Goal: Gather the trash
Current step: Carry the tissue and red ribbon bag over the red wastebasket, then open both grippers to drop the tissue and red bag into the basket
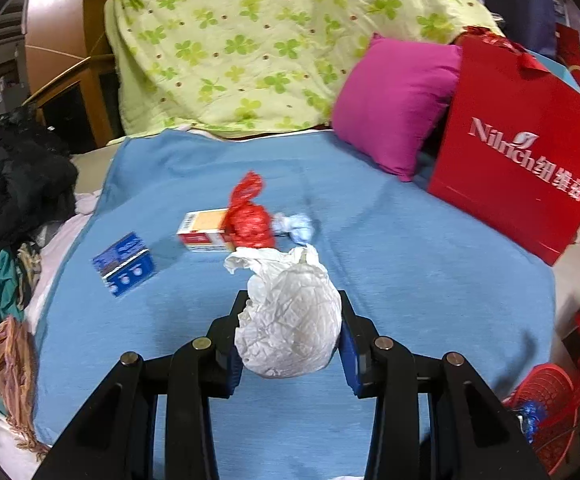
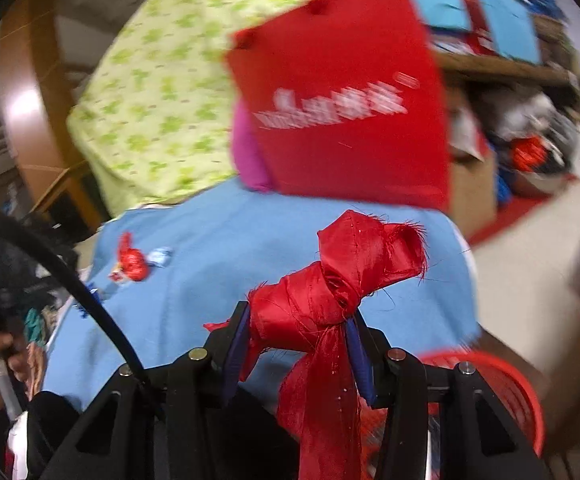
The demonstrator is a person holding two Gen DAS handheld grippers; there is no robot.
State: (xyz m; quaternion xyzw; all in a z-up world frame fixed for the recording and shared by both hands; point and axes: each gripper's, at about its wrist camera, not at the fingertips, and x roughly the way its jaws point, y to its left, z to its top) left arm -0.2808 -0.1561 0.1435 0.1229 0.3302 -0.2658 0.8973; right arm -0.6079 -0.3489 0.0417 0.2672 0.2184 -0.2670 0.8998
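The left gripper (image 1: 290, 320) is clamped on a crumpled white paper ball (image 1: 290, 320), one finger on each side. The right gripper (image 2: 295, 344) is clamped on a knotted red ribbon (image 2: 329, 292), tail hanging down.

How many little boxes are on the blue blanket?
2. The blue box sits near the blanket's left edge; the orange-and-white box lies mid-blanket, against the red bag. More may hide.

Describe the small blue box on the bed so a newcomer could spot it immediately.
Start at the blue blanket spread over the bed. Near its left edge sits the small blue box, apart from the cluster of red plastic bag and orange-white carton. It alone is dark blue with white printing.
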